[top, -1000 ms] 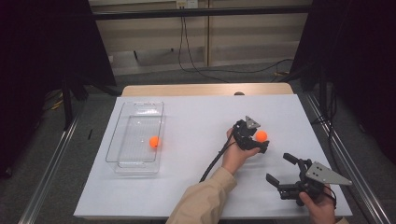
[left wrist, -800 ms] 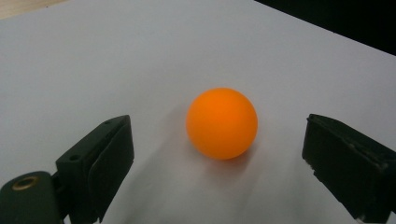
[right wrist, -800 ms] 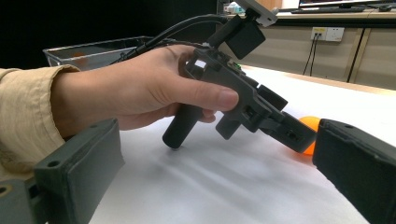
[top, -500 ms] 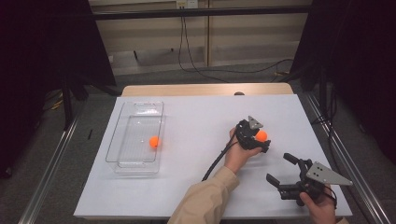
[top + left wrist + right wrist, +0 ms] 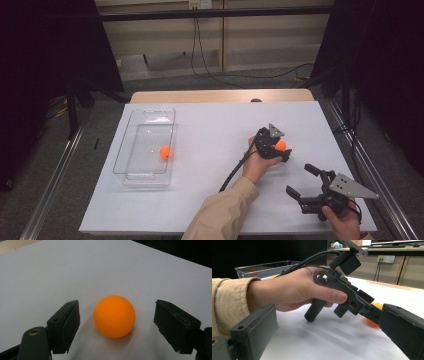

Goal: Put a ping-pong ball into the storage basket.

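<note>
An orange ball [image 5: 114, 316] rests on the white table [image 5: 215, 130] between the jaws of my left gripper [image 5: 117, 308]. The jaws have just been closing on it, but a gap shows on each side and neither pad touches it. From above, the left gripper [image 5: 283, 150] lies at the table's right middle with the ball [image 5: 280, 145] at its tip. My right gripper [image 5: 298, 179] is open near the front right corner, nothing between its fingers. It faces the left hand [image 5: 294, 290], and the ball [image 5: 375, 307] peeks out behind the left gripper's jaws.
A clear plastic tray [image 5: 122, 150] stands on the left half of the table with a second orange ball [image 5: 165, 152] inside it. A black cable [image 5: 235, 170] trails from the left gripper along the sleeve. The table's right edge runs close to the right gripper.
The left gripper's jaws have drawn in around the ball at the right middle of the table. Both hands and both balls have kept their places.
</note>
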A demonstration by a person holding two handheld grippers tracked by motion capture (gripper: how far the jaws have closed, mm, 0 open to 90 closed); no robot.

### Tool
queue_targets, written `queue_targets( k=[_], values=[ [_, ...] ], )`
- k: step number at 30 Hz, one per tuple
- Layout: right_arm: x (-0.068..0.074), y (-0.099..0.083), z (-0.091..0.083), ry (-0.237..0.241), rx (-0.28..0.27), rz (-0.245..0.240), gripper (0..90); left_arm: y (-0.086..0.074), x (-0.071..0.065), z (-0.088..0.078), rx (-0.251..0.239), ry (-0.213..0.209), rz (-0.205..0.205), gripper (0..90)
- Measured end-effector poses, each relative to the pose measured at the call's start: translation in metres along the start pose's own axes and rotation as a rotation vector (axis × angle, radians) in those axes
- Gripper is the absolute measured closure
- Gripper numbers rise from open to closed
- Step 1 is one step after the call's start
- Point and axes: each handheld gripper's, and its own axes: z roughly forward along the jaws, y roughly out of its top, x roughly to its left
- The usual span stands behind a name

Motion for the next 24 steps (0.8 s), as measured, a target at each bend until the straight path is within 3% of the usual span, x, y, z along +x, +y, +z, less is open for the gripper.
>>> queue_targets(
  k=[7, 12, 18, 24],
  values=[
    [0.0000, 0.0004, -0.0009, 0.002, -0.004, 0.001, 1.3, 0.0027, 0.0005, 0.0033, 0.006, -0.018, -0.010, 30.4],
    [-0.0008, 0.0004, -0.0015, 0.002, -0.005, 0.004, 1.3, 0.0036, 0.0011, 0.0063, 0.037, 0.000, -0.002, 35.8],
    [-0.0005, 0.0003, -0.0014, 0.004, -0.006, 0.003, 1.3, 0.0028, 0.0026, 0.0070, 0.062, 0.002, -0.021, 49.5],
    [-0.0008, 0.0002, -0.0016, 0.004, -0.007, 0.004, 1.3, 0.0031, 0.0016, 0.0050, 0.080, 0.007, -0.020, 51.1]
  ],
)
